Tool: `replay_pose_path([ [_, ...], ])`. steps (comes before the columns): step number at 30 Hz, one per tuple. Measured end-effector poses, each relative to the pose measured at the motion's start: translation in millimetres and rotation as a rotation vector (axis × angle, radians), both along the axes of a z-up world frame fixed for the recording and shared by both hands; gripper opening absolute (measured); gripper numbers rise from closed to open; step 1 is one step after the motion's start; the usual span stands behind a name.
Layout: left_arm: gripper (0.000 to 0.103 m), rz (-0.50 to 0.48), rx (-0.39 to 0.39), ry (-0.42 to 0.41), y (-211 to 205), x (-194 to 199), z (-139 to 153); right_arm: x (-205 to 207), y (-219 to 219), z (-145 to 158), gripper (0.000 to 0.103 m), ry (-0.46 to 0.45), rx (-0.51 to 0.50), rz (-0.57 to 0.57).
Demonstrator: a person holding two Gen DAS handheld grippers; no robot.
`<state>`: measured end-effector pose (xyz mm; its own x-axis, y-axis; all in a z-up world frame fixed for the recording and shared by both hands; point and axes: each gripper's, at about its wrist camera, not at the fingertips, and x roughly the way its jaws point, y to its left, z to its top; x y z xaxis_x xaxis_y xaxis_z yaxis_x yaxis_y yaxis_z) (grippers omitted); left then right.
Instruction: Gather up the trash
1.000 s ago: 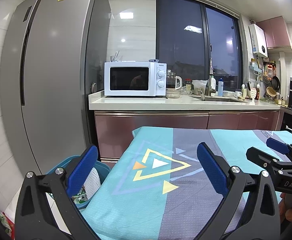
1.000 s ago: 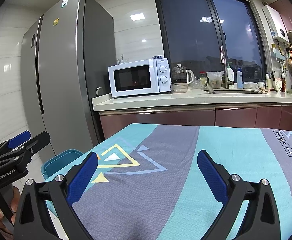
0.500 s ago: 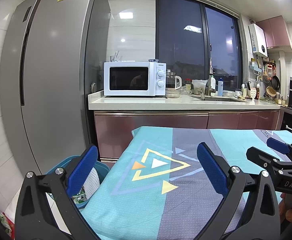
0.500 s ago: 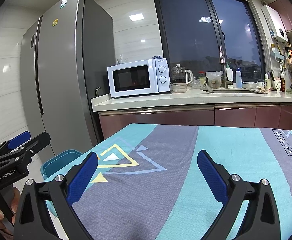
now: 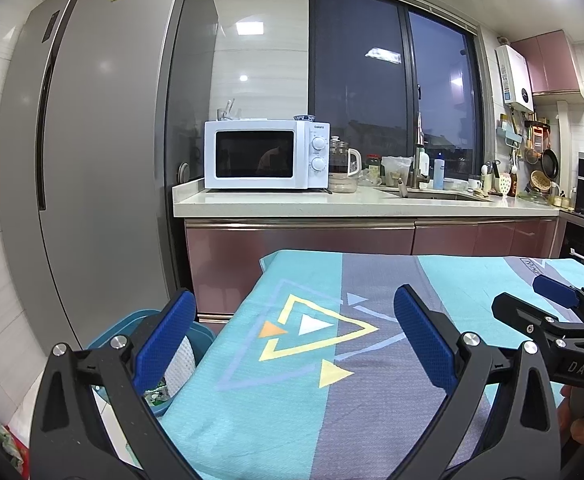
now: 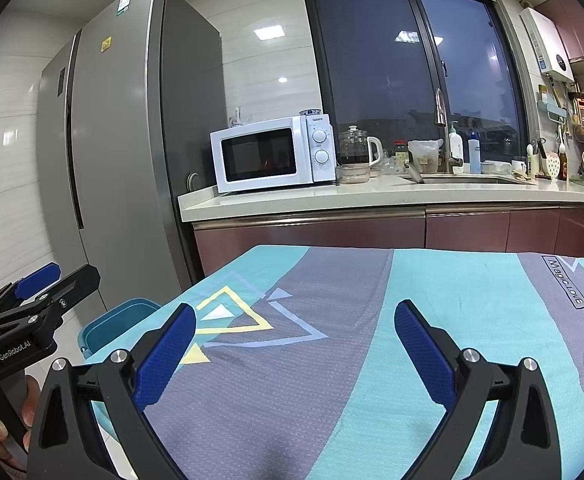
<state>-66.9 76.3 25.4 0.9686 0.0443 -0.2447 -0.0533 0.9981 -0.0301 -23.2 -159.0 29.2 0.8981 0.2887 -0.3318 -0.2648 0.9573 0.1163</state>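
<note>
Through the left wrist camera I am looking over a teal and grey tablecloth [image 5: 332,360] toward a counter with a white microwave [image 5: 266,155], while my left gripper [image 5: 294,332] is hovering spread and empty above the cloth's left edge, the blue trash bin [image 5: 202,334] with scraps in it sitting just below-left. Through the right wrist camera I am seeing the same cloth bare under my right gripper [image 6: 294,340], which is likewise gaping wide with nothing in it, the bin at the table's far-left corner beside the grey fridge [image 6: 132,140].
</note>
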Motion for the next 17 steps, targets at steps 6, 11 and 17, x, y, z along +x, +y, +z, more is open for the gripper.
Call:
replay_pose_path([
  [6,0.098,-0.021,0.004,-0.006,-3,4,-1,1,-4,-1,0.096,-0.001,0.004,-0.008],
  [11,0.098,-0.043,0.000,0.067,-7,24,-9,6,-14,-4,0.096,0.016,0.006,-0.028],
  [17,0.098,-0.067,-0.056,0.264,-5,92,-31,27,-41,-14,0.096,0.116,-0.006,-0.082],
])
